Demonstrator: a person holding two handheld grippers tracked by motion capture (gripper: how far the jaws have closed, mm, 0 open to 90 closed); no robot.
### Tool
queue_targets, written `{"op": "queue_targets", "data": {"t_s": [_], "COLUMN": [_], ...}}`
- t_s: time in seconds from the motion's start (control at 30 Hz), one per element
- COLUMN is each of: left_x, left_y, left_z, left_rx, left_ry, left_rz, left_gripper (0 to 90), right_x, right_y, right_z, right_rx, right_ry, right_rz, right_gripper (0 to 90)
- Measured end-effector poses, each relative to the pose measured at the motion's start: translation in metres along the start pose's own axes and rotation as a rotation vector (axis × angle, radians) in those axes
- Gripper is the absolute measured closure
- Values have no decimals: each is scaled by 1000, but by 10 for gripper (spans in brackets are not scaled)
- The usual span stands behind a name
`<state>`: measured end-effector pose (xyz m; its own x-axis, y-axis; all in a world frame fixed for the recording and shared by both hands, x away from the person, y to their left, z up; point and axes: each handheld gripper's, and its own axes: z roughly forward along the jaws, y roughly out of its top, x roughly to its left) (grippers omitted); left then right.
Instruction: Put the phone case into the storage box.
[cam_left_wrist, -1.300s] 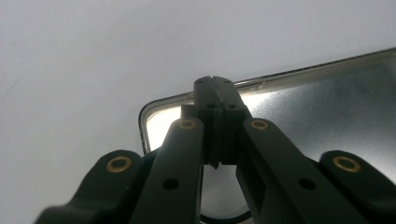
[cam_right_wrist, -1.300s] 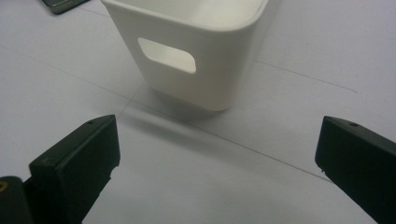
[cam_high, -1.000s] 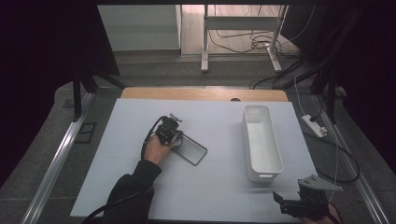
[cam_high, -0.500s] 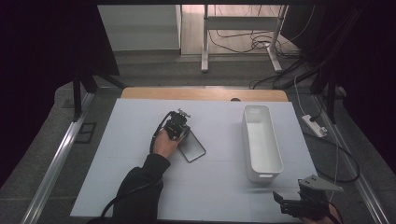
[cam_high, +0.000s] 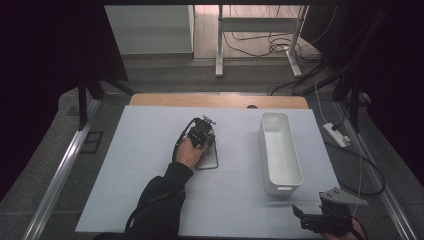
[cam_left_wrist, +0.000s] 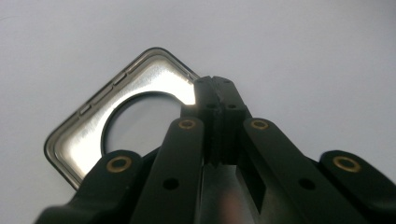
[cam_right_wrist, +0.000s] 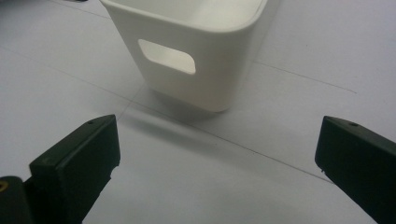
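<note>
Left gripper (cam_left_wrist: 217, 84) pinches corner of metal lid (cam_left_wrist: 116, 126), jaws pressed together, lid lying mid-table left of white bin (cam_high: 280, 150), likely for dragging. Right gripper (cam_right_wrist: 217, 154), jaws spread wide, waits near bin's end.

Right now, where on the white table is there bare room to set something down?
The white table is bare to the left of the metal tray, which the shut left tongs are pressing or gripping. A strip lies free between the tray and the white bin. The near right corner is crowded: the open right tongs sit just before the bin.
</note>
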<state>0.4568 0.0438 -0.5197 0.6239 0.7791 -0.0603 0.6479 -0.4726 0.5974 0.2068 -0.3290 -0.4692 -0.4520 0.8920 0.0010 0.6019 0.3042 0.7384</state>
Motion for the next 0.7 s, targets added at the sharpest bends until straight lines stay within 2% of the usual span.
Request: {"op": "queue_targets", "data": {"t_s": [0.7], "left_x": [-36], "left_y": [9], "left_z": [5], "left_rx": [23], "left_ry": [-109], "left_rz": [96], "left_gripper": [890], "right_x": [0], "right_y": [0], "right_z": [0], "right_rx": [0], "right_ry": [-1], "right_rz": [0], "right_gripper": [3]}}
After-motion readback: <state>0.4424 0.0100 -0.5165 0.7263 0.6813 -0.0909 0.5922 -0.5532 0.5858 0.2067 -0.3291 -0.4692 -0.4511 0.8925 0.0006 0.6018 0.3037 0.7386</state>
